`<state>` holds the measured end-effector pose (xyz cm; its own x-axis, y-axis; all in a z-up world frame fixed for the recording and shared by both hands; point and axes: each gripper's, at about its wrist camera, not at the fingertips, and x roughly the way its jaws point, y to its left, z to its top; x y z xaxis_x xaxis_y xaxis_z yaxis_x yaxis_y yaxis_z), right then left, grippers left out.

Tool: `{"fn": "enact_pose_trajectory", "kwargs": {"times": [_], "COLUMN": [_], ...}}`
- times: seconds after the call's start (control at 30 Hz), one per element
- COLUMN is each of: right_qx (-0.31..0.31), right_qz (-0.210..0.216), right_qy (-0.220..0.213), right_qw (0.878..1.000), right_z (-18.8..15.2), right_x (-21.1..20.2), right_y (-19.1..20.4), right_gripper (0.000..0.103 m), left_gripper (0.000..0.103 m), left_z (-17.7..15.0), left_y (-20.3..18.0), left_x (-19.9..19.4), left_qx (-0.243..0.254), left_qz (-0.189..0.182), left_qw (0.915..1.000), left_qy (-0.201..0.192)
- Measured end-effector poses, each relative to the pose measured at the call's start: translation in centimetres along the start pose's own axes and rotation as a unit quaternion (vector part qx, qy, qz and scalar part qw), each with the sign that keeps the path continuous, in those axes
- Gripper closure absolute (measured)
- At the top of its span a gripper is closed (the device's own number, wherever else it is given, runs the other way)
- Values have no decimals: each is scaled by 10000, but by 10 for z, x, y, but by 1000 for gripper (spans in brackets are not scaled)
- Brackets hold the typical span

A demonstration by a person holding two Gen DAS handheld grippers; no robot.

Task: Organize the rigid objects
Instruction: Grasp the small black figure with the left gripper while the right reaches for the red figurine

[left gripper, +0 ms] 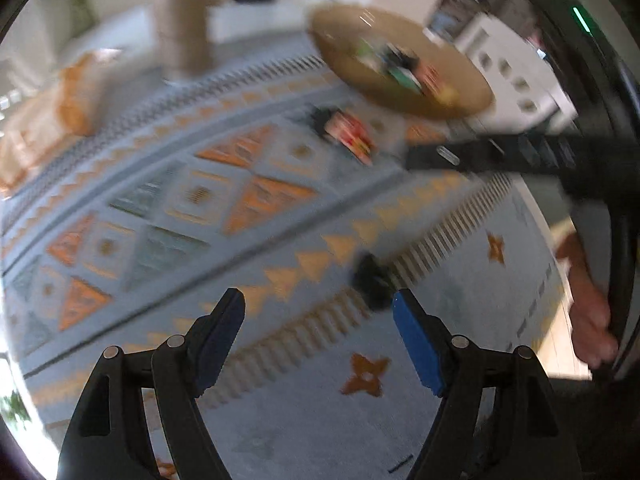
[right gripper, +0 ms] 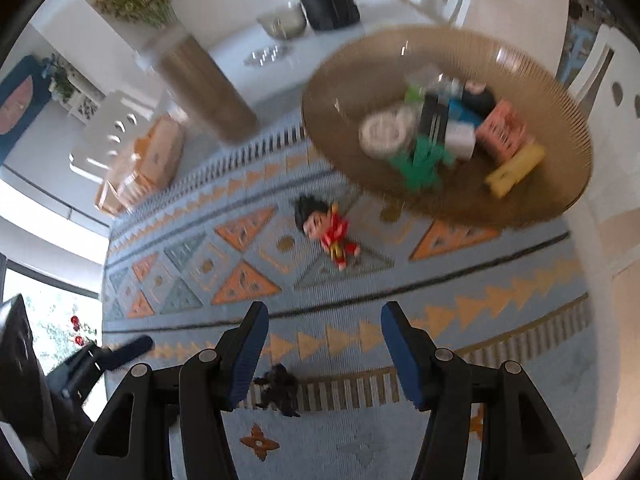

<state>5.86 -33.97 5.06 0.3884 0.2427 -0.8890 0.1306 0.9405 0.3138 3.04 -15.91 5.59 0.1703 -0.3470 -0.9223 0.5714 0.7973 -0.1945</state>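
Observation:
A brown ribbed bowl (right gripper: 520, 200) stands on the patterned rug and holds several toys, among them a green figure, a pink box and a yellow block. A doll in red with black hair (right gripper: 328, 232) lies on the rug in front of the bowl. A small black object (right gripper: 280, 390) lies on the striped border. My right gripper (right gripper: 325, 312) hangs open and empty above the rug, short of the doll. In the blurred left wrist view my left gripper (left gripper: 318, 300) is open and empty, with the black object (left gripper: 372, 284) just beyond its right finger. The bowl (left gripper: 348, 36) and doll (left gripper: 348, 136) lie further off.
The blue and orange rug (right gripper: 240, 280) covers the floor. A wooden table leg (right gripper: 208, 92) and an orange box (right gripper: 156, 152) stand beyond its far edge, with white furniture behind. A person's hand (left gripper: 592, 320) shows at the right edge.

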Motion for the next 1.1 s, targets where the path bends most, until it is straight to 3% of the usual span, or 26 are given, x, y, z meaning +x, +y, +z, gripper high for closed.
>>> {"fn": "enact_pose_trajectory", "kwargs": {"times": [0.17,0.5,0.6,0.7,0.8,0.87,1.1], "right_qx": [-178,-285,-343,-417,-539,-644,-766], "right_qz": [-37,-41,-195,-291,-508,-518,-274], "right_qy": [84,316,248,151,6,-14,-16], "right_qw": [9998,9991,9989,9986,9972,9966,9967], "right_z": [11,35,42,47,50,50,35], "right_x": [22,67,75,77,77,79,60], "right_y": [7,6,10,14,17,19,26], "right_gripper": [46,46,46,47,58,88,99], "left_gripper": [34,40,60,67,67,68,68], "left_z": [1,9,13,17,21,20,26], "left_y": [-21,-31,-38,-45,-49,-42,10], "left_x": [32,52,54,56,57,53,37], "left_qx": [362,717,797,844,826,720,-318], "left_qz": [-213,-166,-244,-314,-309,-261,-30], "left_qw": [9986,9968,9962,9955,9957,9968,9995], "left_qy": [316,310,264,289,277,236,-3]}}
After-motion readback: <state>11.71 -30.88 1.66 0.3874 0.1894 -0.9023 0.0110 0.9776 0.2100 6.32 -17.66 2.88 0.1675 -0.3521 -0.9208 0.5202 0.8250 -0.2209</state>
